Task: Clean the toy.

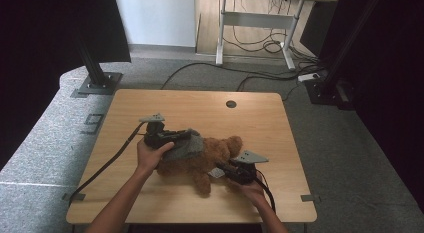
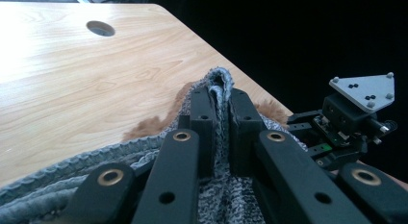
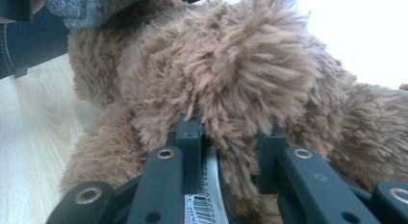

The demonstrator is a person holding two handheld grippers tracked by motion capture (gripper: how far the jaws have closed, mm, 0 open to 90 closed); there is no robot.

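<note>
Two tongs are working one bear (image 1: 200, 160), and everything is turning on how its body is lying between them. The bear is lying on its back across the middle of the bench (image 1: 165, 100), its long axis running from near-left to far-right, head toward the right and far side. Your left tongs (image 2: 220, 96) are clenching a fold of the grey knit (image 2: 221, 185), pinched thin between the jaws, over the bear's left, far flank. In the high view those left tongs (image 1: 186, 138) are sitting above the knit (image 1: 187, 147), so the cloth is hanging from you toward the body below. Your right tongs (image 3: 231, 137) are grasping a tuft of brown fur at the near-right side, with the white barcode tag (image 3: 204, 205) lying between the jaws too; in the high view they (image 1: 224, 168) are pressing in by the bear's near leg. The left hand is nearer the knit, so the pull probably belongs to it, along the body's axis, while the right is anchoring.
</note>
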